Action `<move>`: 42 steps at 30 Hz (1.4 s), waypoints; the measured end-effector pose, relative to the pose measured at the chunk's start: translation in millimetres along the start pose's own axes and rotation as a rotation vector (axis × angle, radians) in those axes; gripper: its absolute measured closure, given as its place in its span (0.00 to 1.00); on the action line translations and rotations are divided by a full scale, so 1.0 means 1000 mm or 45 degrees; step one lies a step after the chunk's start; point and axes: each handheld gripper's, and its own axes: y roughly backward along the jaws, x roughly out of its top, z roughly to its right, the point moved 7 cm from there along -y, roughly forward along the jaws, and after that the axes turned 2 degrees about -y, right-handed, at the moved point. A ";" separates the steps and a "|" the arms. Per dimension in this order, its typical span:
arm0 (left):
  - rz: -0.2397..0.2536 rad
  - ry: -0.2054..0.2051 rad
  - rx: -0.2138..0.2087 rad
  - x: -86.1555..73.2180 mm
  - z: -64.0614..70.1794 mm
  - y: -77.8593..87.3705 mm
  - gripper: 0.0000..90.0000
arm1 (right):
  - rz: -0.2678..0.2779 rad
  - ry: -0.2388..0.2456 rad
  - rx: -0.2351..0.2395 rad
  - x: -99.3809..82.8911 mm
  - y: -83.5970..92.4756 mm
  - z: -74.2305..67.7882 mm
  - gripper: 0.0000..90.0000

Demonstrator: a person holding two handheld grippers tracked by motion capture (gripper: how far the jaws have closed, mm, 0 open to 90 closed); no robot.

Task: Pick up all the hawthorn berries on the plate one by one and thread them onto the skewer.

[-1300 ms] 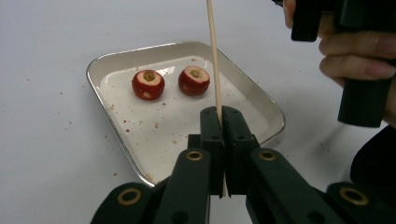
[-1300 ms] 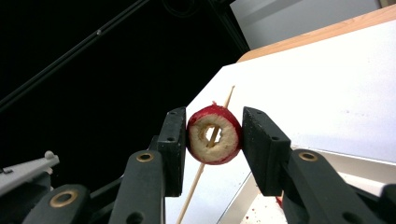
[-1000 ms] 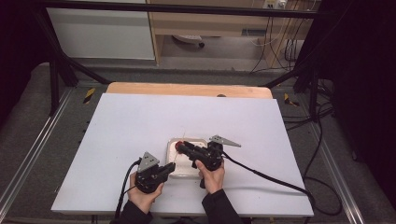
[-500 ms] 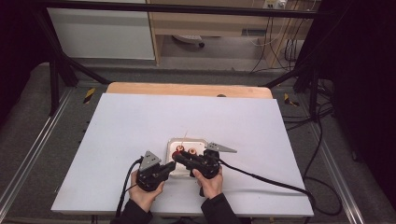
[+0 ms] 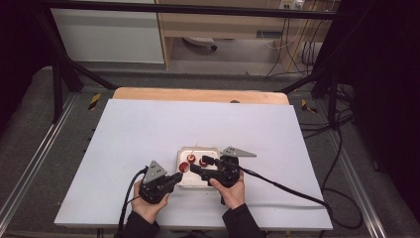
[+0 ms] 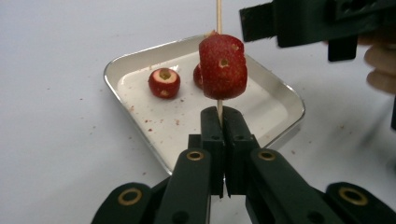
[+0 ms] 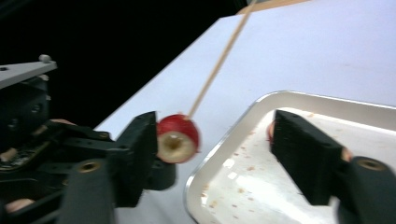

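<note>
So far one red fruit [image 6: 223, 65] sits threaded on the skewer [image 6: 218, 14] clamped in the left gripper [image 6: 223, 122] at the tray's [image 6: 280, 91] near-left corner, the right gripper [image 7: 215, 154] has just spread apart around it, and two fruits [image 6: 164, 82] remain in the tray.

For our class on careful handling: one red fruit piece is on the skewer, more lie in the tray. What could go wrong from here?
1. The left tongs pinch the thin skewer just below the fruit piece; it might twist or snap.
2. The right tongs, whose jaws have just been opening, stand beside that piece; a nudge could slide it down.
3. The metal tray is shallow; loose fruit may roll out.
</note>
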 end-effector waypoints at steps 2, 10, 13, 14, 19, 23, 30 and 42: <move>-0.017 -0.023 0.003 -0.003 -0.003 0.003 0.98 | -0.050 0.032 -0.037 0.001 0.002 0.005 0.25; -0.055 -0.050 0.021 -0.011 -0.017 0.012 0.98 | -0.254 0.143 -0.143 0.005 0.007 0.025 0.18; -0.069 -0.056 0.029 -0.014 -0.023 0.016 0.98 | -0.426 0.268 -0.236 0.006 0.005 0.035 0.21; -0.069 -0.051 0.030 -0.015 -0.025 0.017 0.98 | -0.426 0.268 -0.236 0.006 0.005 0.035 0.21; -0.088 -0.044 0.021 -0.019 -0.029 0.017 0.98 | -0.615 0.347 -0.268 0.013 -0.005 0.039 0.28; -0.096 -0.041 0.021 -0.021 -0.030 0.015 0.98 | -0.774 0.410 -0.300 0.017 -0.014 0.041 0.34; -0.100 -0.044 0.019 -0.021 -0.030 0.016 0.98 | -0.895 0.395 -0.318 0.019 -0.032 0.045 0.43; -0.103 -0.048 0.016 -0.021 -0.029 0.015 0.98 | -0.986 0.270 -0.350 0.015 -0.051 0.056 0.56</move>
